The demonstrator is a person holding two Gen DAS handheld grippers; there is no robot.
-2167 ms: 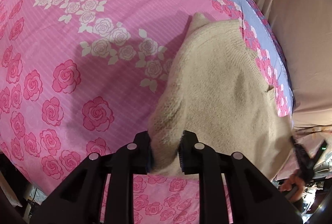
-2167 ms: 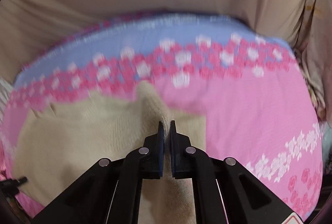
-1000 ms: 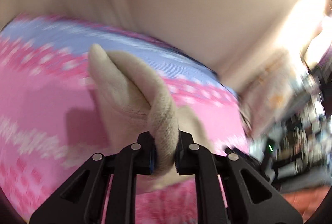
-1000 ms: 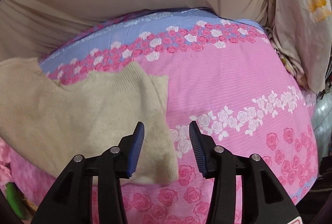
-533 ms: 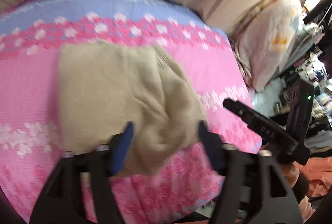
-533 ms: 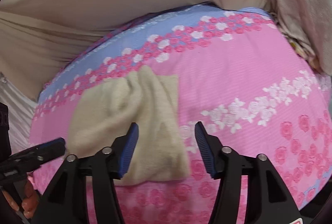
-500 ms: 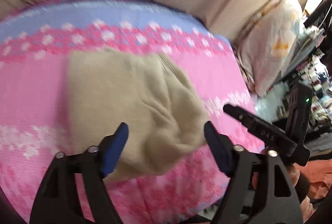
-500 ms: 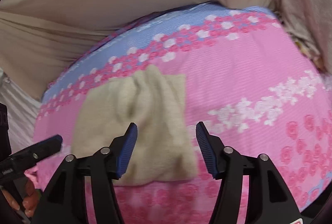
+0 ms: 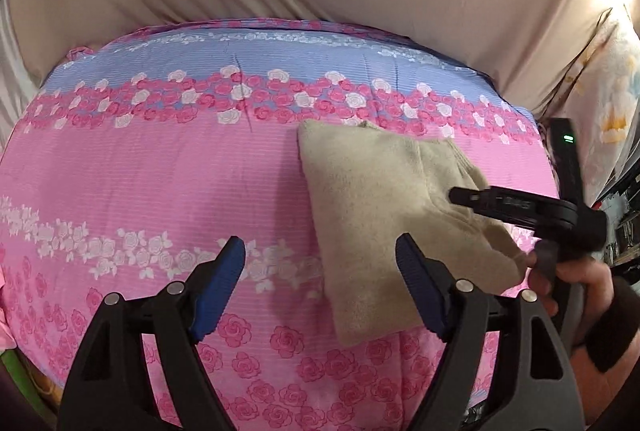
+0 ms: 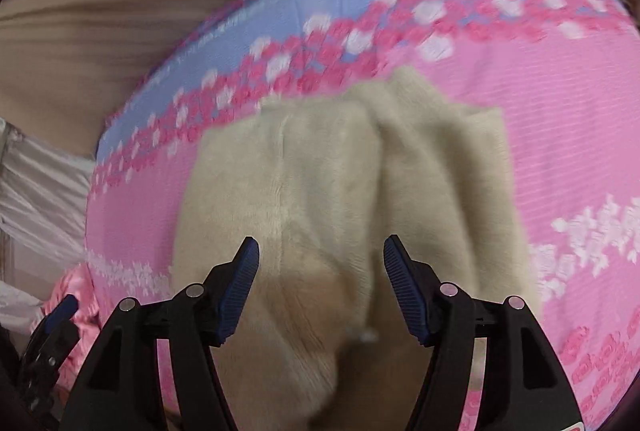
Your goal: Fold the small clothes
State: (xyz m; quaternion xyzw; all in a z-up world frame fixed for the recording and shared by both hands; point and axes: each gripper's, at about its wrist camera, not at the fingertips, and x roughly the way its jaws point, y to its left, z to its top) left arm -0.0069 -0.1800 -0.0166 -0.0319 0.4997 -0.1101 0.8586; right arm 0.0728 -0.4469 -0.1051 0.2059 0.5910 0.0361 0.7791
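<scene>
Right wrist view: sweater [image 10: 320,191] (folded) just beyond spread right gripper [image 10: 320,291].

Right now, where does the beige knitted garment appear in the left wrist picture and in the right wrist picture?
Left wrist view: the beige knitted garment lies folded right of centre on the pink floral bedsheet, partly behind the right gripper.
Right wrist view: the garment fills the centre, beneath the open right gripper.
Shared landmark: the sheet's blue band with white roses, beyond the garment's far edge.
</scene>
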